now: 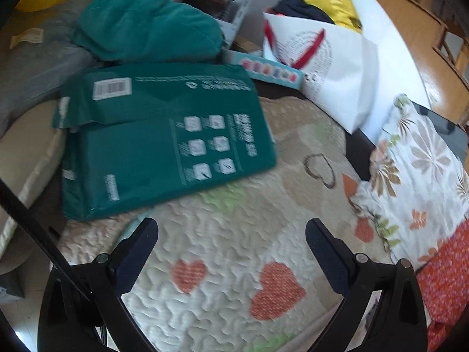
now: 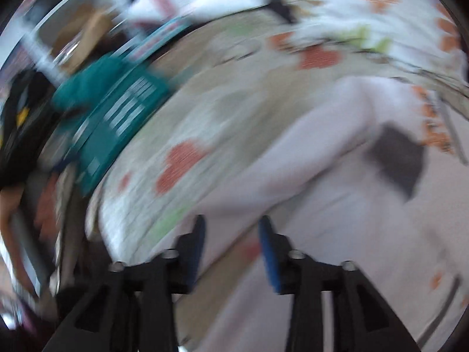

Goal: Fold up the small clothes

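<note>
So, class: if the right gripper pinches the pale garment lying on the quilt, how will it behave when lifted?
The pale garment already lies in soft folds, so it will probably droop and trail. It looks thin, so likely light. On the textured quilt it may drag, not slide.

Right view motion-blurred; pale garment [image 2: 307, 176] perhaps, edges cut off.

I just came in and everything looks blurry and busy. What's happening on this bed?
A person is folding small clothes on a heart-patterned quilt, with a hand-held gripper in each hand. The left hand-held gripper is wide open over bare quilt, holding nothing. The right hand-held gripper is part open with nothing gripped, by a pale garment lying on the quilt. A green package lies beyond.
</note>
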Demonstrator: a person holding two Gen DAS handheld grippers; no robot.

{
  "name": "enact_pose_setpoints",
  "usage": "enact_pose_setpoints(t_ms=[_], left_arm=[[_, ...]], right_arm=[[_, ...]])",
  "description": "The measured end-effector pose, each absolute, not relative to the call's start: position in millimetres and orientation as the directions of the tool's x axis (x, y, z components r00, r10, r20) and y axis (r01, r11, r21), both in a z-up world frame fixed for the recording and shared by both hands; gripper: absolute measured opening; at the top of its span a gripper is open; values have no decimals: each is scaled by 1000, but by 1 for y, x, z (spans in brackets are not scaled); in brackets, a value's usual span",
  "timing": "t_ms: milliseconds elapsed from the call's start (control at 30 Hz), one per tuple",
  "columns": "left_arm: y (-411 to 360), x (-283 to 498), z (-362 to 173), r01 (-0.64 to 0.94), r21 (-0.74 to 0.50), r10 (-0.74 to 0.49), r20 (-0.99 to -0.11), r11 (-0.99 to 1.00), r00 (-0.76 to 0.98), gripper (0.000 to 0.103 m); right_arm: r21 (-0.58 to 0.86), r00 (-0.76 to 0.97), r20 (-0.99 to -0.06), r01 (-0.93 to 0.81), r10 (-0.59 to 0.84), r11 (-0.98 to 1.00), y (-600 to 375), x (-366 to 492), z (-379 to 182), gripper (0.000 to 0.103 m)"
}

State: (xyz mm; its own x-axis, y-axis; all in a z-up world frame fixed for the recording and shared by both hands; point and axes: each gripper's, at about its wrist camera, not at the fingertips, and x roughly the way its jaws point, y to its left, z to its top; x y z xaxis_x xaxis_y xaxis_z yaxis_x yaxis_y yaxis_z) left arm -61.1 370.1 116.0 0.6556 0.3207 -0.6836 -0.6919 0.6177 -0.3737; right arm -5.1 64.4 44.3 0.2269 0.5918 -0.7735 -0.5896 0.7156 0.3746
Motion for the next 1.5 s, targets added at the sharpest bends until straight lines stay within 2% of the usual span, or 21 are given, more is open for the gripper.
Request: enact_pose_setpoints(t_ms=[100, 233, 433, 500, 633, 767, 800, 833, 867, 933, 1067, 1200, 1333, 1400, 1500], left_arm=[[381, -68, 114, -712, -374, 339, -687, 594, 643, 100], [393, -76, 113, -724, -386, 340, -691, 572, 638, 100], [395, -79, 113, -720, -397, 332, -690, 569, 643, 100], [396, -80, 113, -716, -408, 323, -690, 566, 648, 100], [394, -79, 113, -708, -420, 311, -687, 568, 657, 100], [393, -77, 109, -706, -417, 299, -696, 572, 653, 100], [393, -77, 109, -707, -418, 296, -698, 570, 652, 100], [393, -77, 108, -709, -420, 295, -700, 567, 650, 100], [393, -77, 107, -711, -419, 297, -700, 565, 649, 100], [392, -76, 106, -714, -417, 301, -701, 563, 647, 100], [384, -73, 105, -703, -421, 288, -700, 573, 653, 100], [356, -59, 106, -657, -402, 252, -698, 638, 671, 100], [323, -42, 108, -602, -373, 213, -699, 706, 682, 100], [305, -33, 109, -577, -356, 201, -699, 735, 687, 100], [283, -22, 110, -549, -333, 189, -700, 767, 689, 100]], right_arm=[[334, 203, -779, -667, 593, 666, 84, -48, 36, 51], [201, 236, -788, -774, 568, 601, 107, -95, 39, 51], [-105, 311, -836, -899, 452, 424, 127, -150, 29, 51], [-50, 270, -863, -886, 426, 460, 124, -141, 20, 51], [185, 185, -849, -774, 495, 606, 111, -115, 12, 52], [186, 235, -861, -680, 452, 709, 126, -110, -6, 54], [174, 243, -867, -671, 436, 721, 128, -109, -11, 41], [155, 265, -865, -666, 426, 730, 128, -106, -9, 16], [182, 244, -865, -662, 438, 727, 128, -102, -5, 6], [238, 244, -843, -631, 480, 739, 115, -90, 16, 5], [253, 365, -768, -582, 527, 773, 68, -65, 95, 5], [234, 491, -723, -486, 485, 842, -5, -44, 161, 5], [168, 587, -745, -295, 317, 941, -101, -23, 184, 5], [130, 603, -768, -182, 215, 975, -146, -9, 177, 5], [52, 547, -836, -2, 45, 999, -216, 22, 135, 6]])
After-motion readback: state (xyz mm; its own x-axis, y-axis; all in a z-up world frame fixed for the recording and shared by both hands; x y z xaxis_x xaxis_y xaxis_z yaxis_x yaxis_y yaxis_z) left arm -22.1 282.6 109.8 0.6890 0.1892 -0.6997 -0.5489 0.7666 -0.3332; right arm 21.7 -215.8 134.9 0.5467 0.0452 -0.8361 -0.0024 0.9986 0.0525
